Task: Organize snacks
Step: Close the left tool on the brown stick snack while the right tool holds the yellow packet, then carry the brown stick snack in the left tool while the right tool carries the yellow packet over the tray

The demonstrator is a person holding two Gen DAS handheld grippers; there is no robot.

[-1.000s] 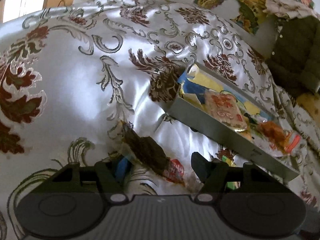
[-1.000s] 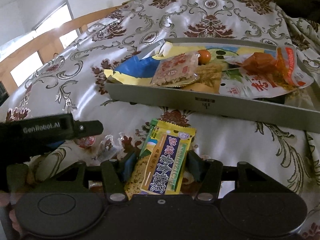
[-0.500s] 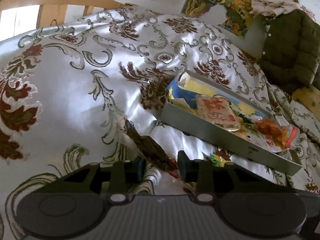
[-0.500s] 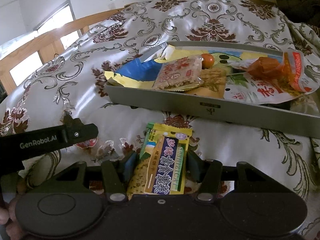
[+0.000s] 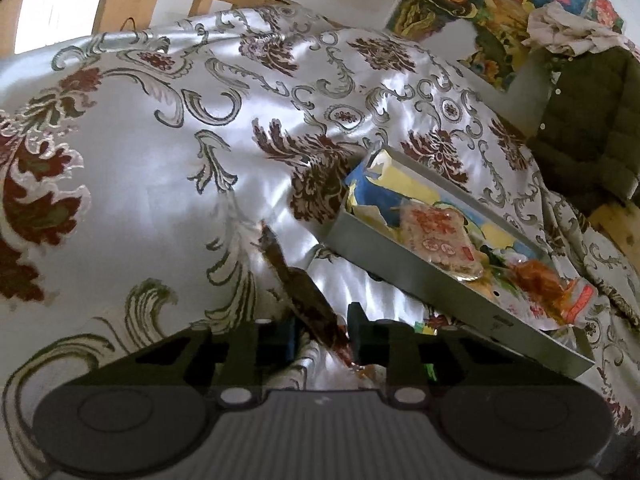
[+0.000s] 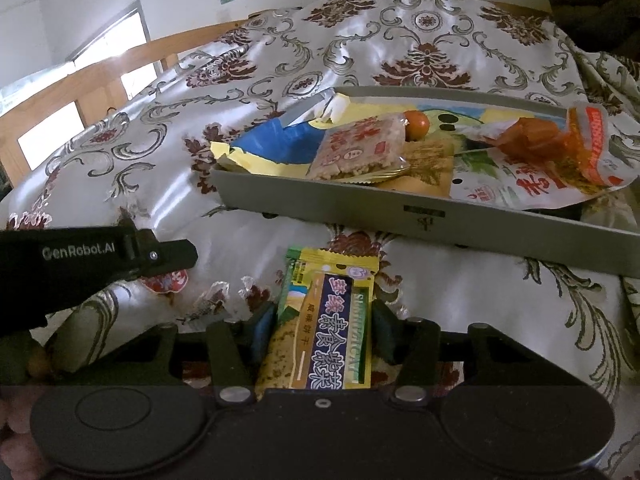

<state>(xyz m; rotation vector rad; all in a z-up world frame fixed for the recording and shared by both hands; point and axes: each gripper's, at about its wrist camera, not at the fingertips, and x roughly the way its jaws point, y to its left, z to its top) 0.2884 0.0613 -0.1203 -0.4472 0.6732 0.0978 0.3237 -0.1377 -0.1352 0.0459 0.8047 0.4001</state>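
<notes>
Left gripper (image 5: pixel 320 332): jaws have just been closing and now clamp a clear-wrapped dark brown snack packet (image 5: pixel 298 282), which sticks up tilted between the pads, its far tip over the cloth.

Right gripper (image 6: pixel 320 330): jaws have just narrowed a little; both pads press the sides of a yellow-green biscuit packet with a dark blue label (image 6: pixel 326 320), which lies on the cloth near the tray's near wall.

Shallow grey rectangular tray (image 6: pixel 400 204) sits on the white satin cloth with dark red floral pattern (image 6: pixel 420 44), farther away. Inside: a clear packet of pale crisp cakes with red print (image 6: pixel 362 148), a small orange-red round item (image 6: pixel 417 121), and an orange-and-white pouch (image 6: pixel 560 160) at the right end.
</notes>
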